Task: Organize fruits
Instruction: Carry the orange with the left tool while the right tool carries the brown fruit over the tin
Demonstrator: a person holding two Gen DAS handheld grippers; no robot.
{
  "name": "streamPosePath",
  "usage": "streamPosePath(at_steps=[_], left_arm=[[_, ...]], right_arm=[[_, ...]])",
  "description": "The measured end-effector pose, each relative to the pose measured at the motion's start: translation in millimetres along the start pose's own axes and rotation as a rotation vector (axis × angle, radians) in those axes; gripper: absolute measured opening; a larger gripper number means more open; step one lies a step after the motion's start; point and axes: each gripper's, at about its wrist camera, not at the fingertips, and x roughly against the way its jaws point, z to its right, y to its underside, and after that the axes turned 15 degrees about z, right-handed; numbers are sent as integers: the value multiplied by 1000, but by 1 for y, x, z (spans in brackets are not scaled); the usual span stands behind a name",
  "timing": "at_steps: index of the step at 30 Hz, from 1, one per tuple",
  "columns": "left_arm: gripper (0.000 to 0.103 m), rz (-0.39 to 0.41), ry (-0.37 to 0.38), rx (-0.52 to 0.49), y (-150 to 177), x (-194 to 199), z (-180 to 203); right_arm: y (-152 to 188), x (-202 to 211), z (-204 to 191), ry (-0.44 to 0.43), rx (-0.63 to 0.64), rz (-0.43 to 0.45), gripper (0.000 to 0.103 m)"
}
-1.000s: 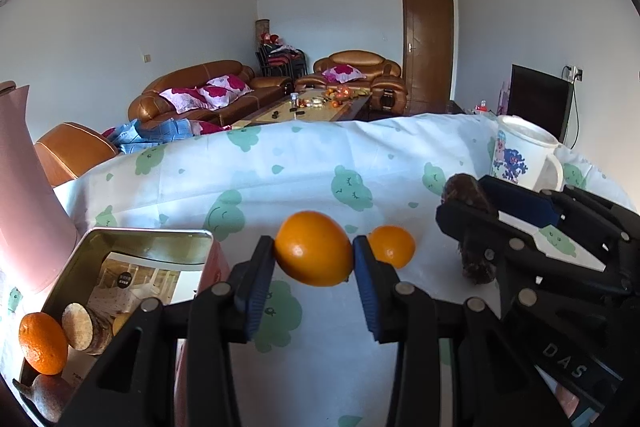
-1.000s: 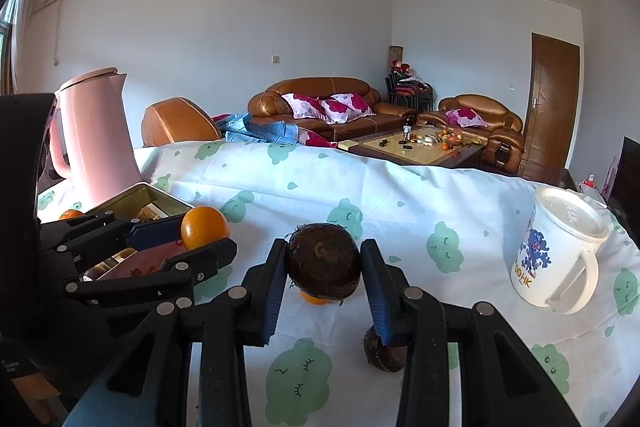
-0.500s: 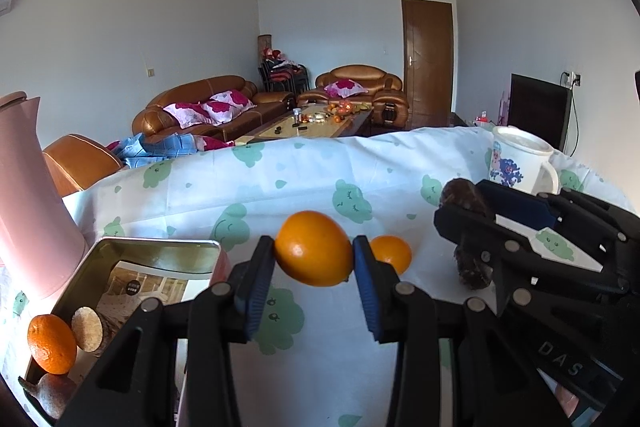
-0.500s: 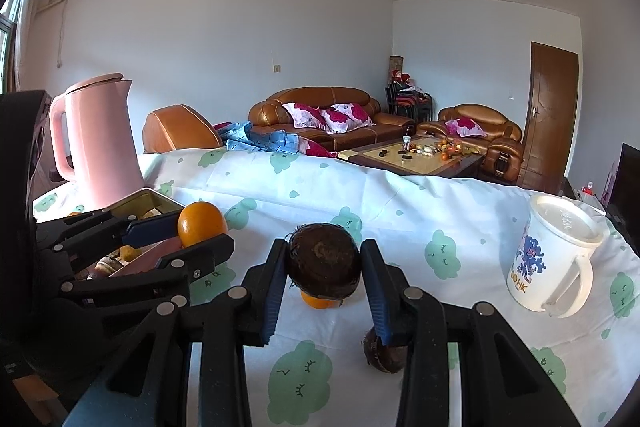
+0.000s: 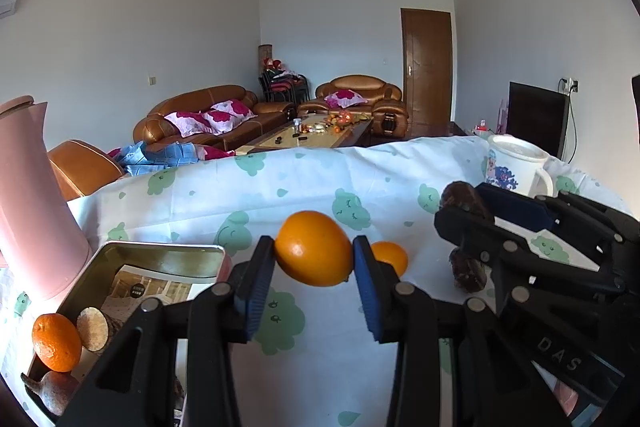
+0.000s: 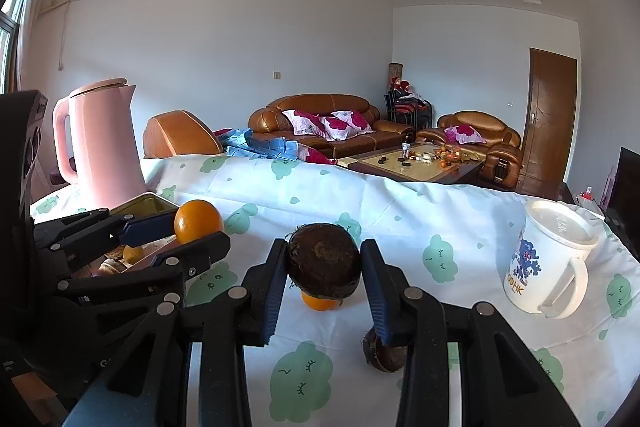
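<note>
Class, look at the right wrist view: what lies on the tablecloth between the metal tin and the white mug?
Between the metal tin and the white mug, one small orange and one brown fruit rest on the tablecloth, as the right wrist view shows.

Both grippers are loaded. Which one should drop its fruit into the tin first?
Left, probably. The left gripper holds an orange right beside the tin, which is on its side of the table. The right gripper, holding a brown fruit, would have to cross past it.
</note>
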Motion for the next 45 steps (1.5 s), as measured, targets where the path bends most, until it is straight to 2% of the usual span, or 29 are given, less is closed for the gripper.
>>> streamPosePath(at_steps=[24, 38, 45], left_arm=[[42, 77, -18, -14, -1, 24, 0], [41, 43, -13, -12, 3, 33, -6], [41, -7, -24, 46, 7, 34, -23]], right_arm=[[-3, 13, -9, 4, 54, 65, 39], [-2, 18, -15, -9, 73, 69, 39], [-2, 16, -18, -37, 56, 58, 39]])
